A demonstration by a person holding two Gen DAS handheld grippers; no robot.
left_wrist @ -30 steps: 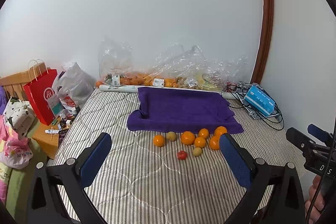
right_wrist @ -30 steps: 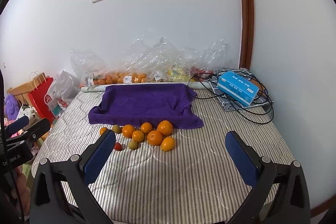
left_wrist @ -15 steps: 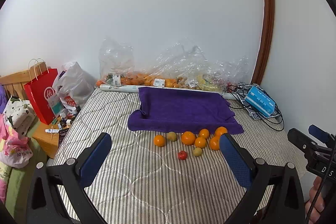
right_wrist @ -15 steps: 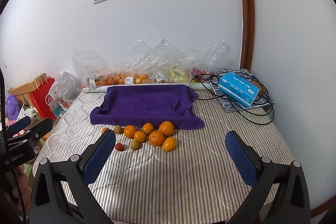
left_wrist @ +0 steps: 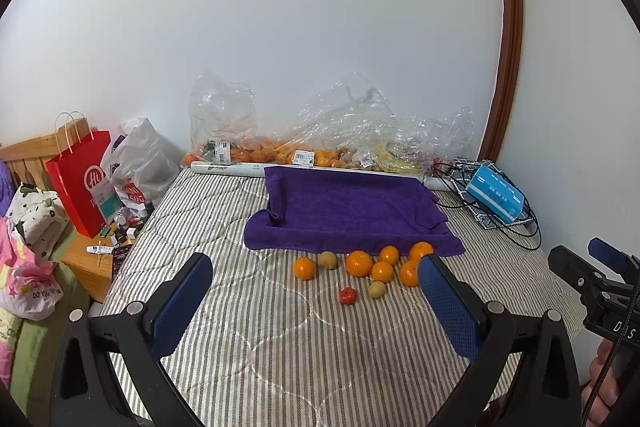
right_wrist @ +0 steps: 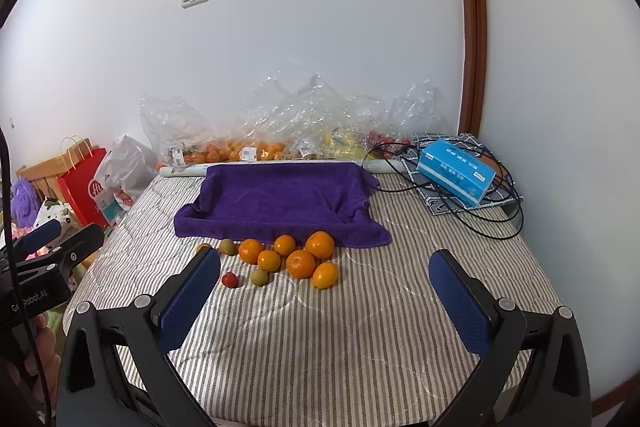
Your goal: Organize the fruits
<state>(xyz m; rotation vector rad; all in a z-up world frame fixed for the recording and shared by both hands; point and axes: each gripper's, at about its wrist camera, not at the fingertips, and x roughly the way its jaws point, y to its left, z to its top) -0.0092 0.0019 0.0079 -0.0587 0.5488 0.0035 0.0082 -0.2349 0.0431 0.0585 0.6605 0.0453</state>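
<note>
Several oranges [left_wrist: 359, 263] [right_wrist: 300, 263], two small green fruits [left_wrist: 377, 289] [right_wrist: 259, 277] and a small red fruit [left_wrist: 347, 295] [right_wrist: 229, 279] lie loose on the striped mattress [left_wrist: 280, 347] [right_wrist: 340, 339], just in front of a purple towel [left_wrist: 348, 211] [right_wrist: 280, 199]. My left gripper [left_wrist: 316, 291] is open and empty, held above the mattress short of the fruits. My right gripper [right_wrist: 324, 287] is open and empty too, also short of the fruits. Each gripper shows at the edge of the other's view.
Clear plastic bags with more fruit [left_wrist: 328, 143] [right_wrist: 280, 131] line the wall behind the towel. A blue box [left_wrist: 495, 198] [right_wrist: 456, 171] on black cables lies at the right. A red paper bag [left_wrist: 82, 183] and clutter stand left of the mattress.
Both views have shifted slightly; the fruits and towel sit a little higher and nearer in the right wrist view. Nothing was grasped or moved.
</note>
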